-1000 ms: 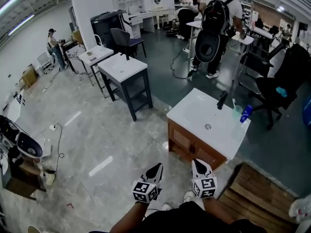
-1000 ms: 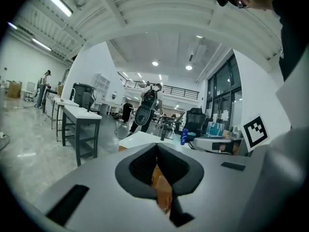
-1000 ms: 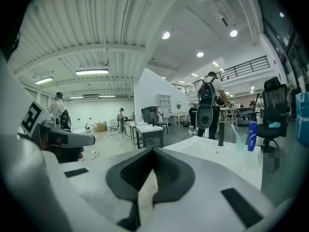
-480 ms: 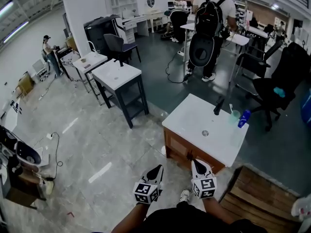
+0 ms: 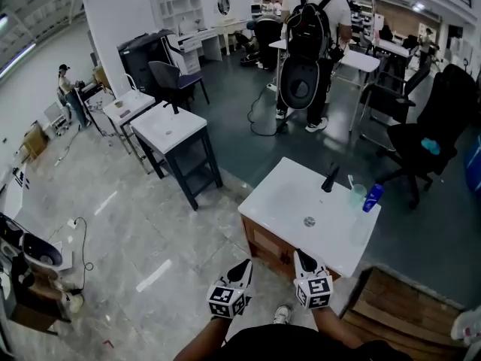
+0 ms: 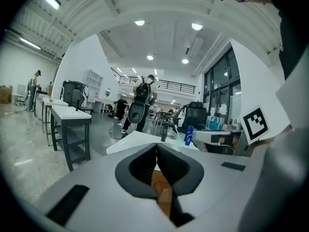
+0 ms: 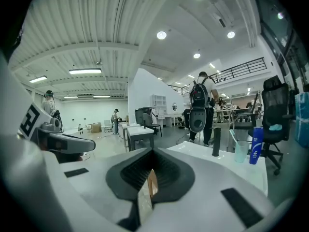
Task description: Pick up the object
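1. Looking down through the head view, I saw the left gripper [image 5: 242, 271] and the right gripper [image 5: 302, 260] side by side just in front of the person's body, over the pale stone floor [image 5: 143, 216].
2. Both claws were pressed together with nothing pinched; in each gripper view the dark pads met at their tips.
3. Just beyond the tips stood a wooden vanity with a white sink top [image 5: 282, 194], and neither gripper touched it.
4. A black faucet [image 5: 329, 179] rose at its far edge. Right of it, at the far right corner, a clear cup [image 5: 356, 196] and a blue bottle [image 5: 371, 197] stood close together, well apart from both grippers. I could not tell which was the object to pick up.
5. Farther left stood a dark-framed table [image 5: 171, 128] with a white top.
6. Farthest off, a person with a black backpack [image 5: 307, 22] stood facing away.
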Tool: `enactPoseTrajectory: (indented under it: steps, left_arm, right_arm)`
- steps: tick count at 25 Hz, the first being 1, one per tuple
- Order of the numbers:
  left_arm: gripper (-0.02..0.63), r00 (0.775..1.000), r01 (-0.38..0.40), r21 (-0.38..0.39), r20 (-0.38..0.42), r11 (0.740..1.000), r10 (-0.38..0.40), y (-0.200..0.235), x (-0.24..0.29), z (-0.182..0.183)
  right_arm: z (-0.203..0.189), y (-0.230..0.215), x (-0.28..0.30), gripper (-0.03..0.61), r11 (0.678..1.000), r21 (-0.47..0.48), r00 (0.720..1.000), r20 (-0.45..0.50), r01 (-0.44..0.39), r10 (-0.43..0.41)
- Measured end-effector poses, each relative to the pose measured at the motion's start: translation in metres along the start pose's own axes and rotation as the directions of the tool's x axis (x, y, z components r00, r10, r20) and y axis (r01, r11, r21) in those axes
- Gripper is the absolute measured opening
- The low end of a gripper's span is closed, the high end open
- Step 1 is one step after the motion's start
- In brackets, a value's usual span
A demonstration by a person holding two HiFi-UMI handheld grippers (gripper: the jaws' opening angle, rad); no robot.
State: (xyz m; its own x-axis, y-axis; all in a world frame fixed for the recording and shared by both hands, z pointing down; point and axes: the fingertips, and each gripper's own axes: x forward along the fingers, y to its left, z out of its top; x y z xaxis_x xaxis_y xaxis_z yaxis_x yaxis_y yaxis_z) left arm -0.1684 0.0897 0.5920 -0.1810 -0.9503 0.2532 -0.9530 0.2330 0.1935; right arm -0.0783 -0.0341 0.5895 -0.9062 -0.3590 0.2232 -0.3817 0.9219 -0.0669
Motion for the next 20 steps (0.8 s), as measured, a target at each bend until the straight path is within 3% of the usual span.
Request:
enactPoseTrajectory:
  steps: [12,20]
  left_arm:
    - [0.02,0.999,-0.015,0.035,-0.036,0.999,0.016,-0.008,0.077,0.017]
    - [0.02,0.998,0.007,0.062,-0.064,0.998,-0.003,-0.015,0.103,0.017]
  right_arm:
    - [0.003,-0.081,0.027,0.018,0.999,0.037,1.0,-0.006,0.031,-0.03]
    - [-0.008,-0.11,0.033,0.018,0.995,0.071,0.998,-0.012,0.069,-0.069]
